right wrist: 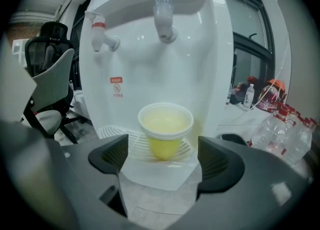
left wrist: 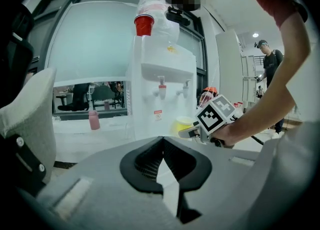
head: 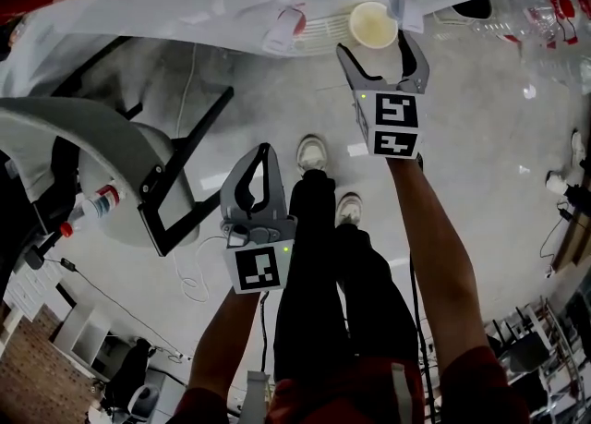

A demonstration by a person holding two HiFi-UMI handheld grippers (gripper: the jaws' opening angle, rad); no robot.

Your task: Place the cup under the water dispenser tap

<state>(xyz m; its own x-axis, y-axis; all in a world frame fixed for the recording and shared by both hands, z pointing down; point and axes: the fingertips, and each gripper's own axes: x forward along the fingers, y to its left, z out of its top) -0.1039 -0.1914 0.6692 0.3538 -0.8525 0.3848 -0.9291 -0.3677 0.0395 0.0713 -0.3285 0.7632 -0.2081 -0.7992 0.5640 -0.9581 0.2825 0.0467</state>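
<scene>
A yellow cup (head: 373, 25) (right wrist: 165, 129) stands upright on the white drip tray (right wrist: 112, 135) of the water dispenser (right wrist: 205, 73), below the grey tap (right wrist: 162, 16); a red tap (right wrist: 100, 28) is to its left. My right gripper (head: 375, 45) (right wrist: 162, 160) is open, its pads on either side of the cup and a little nearer than it, not touching it. My left gripper (head: 264, 151) (left wrist: 161, 146) is lower and to the left, shut on nothing, and it looks toward the dispenser (left wrist: 160, 68) and the cup (left wrist: 184, 122).
A grey office chair (head: 92, 154) (right wrist: 45, 88) stands left of the dispenser. Clear plastic bottles (right wrist: 285, 134) (head: 545, 6) lie to the right. A red cup (left wrist: 144, 24) sits on top of the dispenser. My legs and shoes (head: 314, 150) are below. A bystander (left wrist: 272, 58) stands far right.
</scene>
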